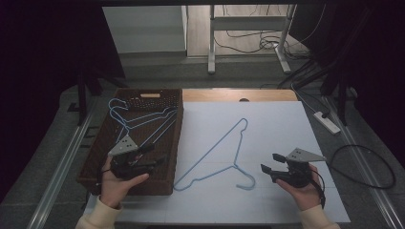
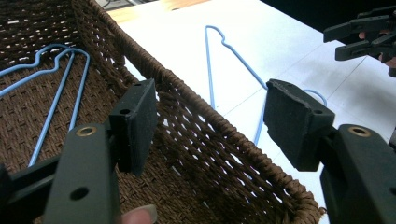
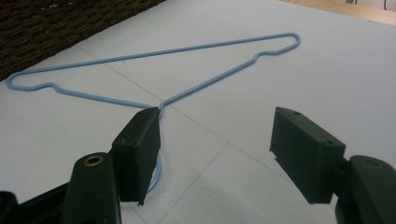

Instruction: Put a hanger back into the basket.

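A light blue wire hanger (image 1: 217, 155) lies flat on the white table (image 1: 267, 129), its hook toward the front; it also shows as the hanger (image 3: 154, 70) and the hanger (image 2: 224, 46) in the gripper views. A brown wicker basket (image 1: 98, 157) at the left holds more blue hangers (image 1: 138, 119). My left gripper (image 1: 155, 155) is open over the basket's right front part, its jaws astride the basket wall (image 2: 205, 135). My right gripper (image 1: 270, 162) is open, low over the table just right of the hanger's hook, with nothing in it.
Beyond the table stand a white metal frame (image 1: 248, 28) and loose cables on the floor. A white power strip (image 1: 327, 121) lies off the table's right edge, with a black cable loop (image 1: 367, 167) near it. Dark curtains hang at both sides.
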Demonstrator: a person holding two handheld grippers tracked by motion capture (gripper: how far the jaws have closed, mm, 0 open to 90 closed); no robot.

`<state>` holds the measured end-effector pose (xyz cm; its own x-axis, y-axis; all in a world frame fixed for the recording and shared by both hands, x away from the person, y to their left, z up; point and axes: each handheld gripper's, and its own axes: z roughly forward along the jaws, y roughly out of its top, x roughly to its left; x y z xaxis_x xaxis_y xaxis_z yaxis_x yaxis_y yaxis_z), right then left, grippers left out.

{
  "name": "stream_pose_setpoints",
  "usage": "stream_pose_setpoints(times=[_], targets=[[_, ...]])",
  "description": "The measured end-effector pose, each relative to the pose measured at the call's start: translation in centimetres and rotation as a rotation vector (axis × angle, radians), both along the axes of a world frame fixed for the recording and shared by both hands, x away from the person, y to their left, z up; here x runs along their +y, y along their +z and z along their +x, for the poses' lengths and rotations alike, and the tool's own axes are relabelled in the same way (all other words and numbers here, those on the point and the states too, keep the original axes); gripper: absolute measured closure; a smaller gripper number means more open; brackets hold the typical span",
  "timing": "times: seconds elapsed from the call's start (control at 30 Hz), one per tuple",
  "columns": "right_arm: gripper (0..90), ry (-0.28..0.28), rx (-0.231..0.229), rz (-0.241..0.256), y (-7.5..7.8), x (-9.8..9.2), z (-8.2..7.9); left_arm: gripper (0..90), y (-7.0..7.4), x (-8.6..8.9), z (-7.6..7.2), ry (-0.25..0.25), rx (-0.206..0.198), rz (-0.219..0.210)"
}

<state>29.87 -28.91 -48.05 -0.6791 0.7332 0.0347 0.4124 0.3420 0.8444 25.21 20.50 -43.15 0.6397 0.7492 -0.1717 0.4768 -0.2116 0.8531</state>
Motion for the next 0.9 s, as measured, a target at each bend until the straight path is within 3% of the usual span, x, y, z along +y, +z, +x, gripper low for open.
stream_pose_setpoints(times=[0.6, 0.87, 0.9], targets=[[33.9, 0.015, 0.010, -0.020, -0.2, 0.4, 0.1, 35.1, 0.0, -0.8, -0.3, -0.032, 0.001, 0.002], [33.9, 0.024, 0.027, -0.077, 0.2, 1.1, 0.0, 35.0, -0.1, -1.2, -0.3, -0.044, 0.011, 0.008], [33.9, 0.035, 0.047, -0.089, 0.3, 1.3, 0.0, 35.0, -0.1, -1.2, -0.3, -0.044, 0.012, 0.007]])
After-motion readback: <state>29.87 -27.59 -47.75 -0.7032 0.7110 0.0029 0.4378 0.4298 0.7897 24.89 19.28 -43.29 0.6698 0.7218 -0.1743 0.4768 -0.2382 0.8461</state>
